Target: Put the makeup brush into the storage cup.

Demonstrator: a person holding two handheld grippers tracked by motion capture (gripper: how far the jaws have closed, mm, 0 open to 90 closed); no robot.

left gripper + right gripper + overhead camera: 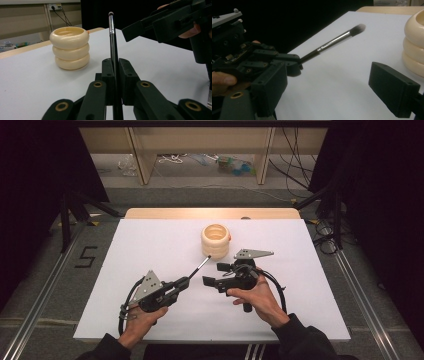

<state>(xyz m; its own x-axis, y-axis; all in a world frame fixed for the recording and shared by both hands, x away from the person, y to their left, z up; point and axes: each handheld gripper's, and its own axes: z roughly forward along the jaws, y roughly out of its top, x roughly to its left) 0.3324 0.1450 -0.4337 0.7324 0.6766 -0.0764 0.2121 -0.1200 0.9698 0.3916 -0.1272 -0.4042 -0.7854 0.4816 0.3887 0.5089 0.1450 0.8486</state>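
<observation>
The left gripper (pixel 115 75) is closed tight on the black handle of a makeup brush (pixel 112 37); in the left gripper view its 2 jaws are seen pressed against the handle on both sides, with no gap. From that grip the brush runs forward and upward, past a metal ferrule to a small dark tuft held clear of the white table (pixel 150 240). The tuft ends near the cream ribbed holder (pixel 215 240), a pot of 3 stacked rings open at the top, which stands ahead of the fingers.

The right gripper (pixel 332 82) is held wide open and nothing is gripped; its 2 jaws are seen well apart in the right gripper view, just beside the brush and short of the holder.

The brush is judged light, thin and stiff along the handle, soft only at the tuft. A smooth lacquered handle may twist or slip between flat pads, so it is best held on the handle below the ferrule, never on the bristles. The holder looks rigid but light enough to tip if nudged.

The high view (pixel 199 268) gives the layout of both hands and the brush's slant toward the holder. The left gripper view shows the clamp itself; the right gripper view shows the tuft's shape and the brush's height above the table.
</observation>
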